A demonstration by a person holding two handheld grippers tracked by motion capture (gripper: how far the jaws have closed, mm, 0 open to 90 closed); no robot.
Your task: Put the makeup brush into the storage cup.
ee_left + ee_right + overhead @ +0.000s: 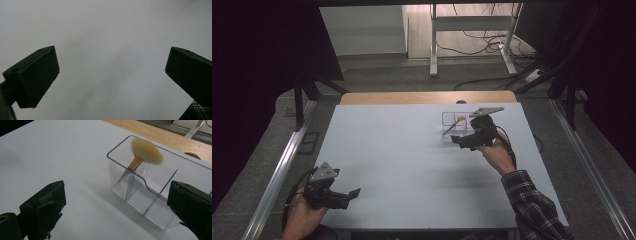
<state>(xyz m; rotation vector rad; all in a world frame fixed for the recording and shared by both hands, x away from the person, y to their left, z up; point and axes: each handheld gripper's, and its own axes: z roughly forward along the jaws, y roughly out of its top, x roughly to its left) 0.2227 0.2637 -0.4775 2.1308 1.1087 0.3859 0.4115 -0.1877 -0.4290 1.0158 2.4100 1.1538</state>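
Clear plastic organizer (140,187), far right of table (412,170) — brush (146,152) standing bristles-up in end compartment. Right gripper (117,202) spread, empty, just beside it. Left gripper (112,75) spread, idle at near edge. Step: brush seems stowed — next likely clean retreat.

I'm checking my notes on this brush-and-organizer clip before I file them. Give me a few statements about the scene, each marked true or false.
1. The makeup brush stands bristles up inside the clear organizer. True.
2. The right gripper is clamped on the brush. False: its jaws are open and hold nothing, just in front of the organizer.
3. The left gripper is open over bare table. True.
4. The brush lies flat on the table beside the organizer. False: it leans in one compartment at the organizer's end.
5. The organizer sits at the table's near left corner. False: it is on the far right part, near the wooden edge.
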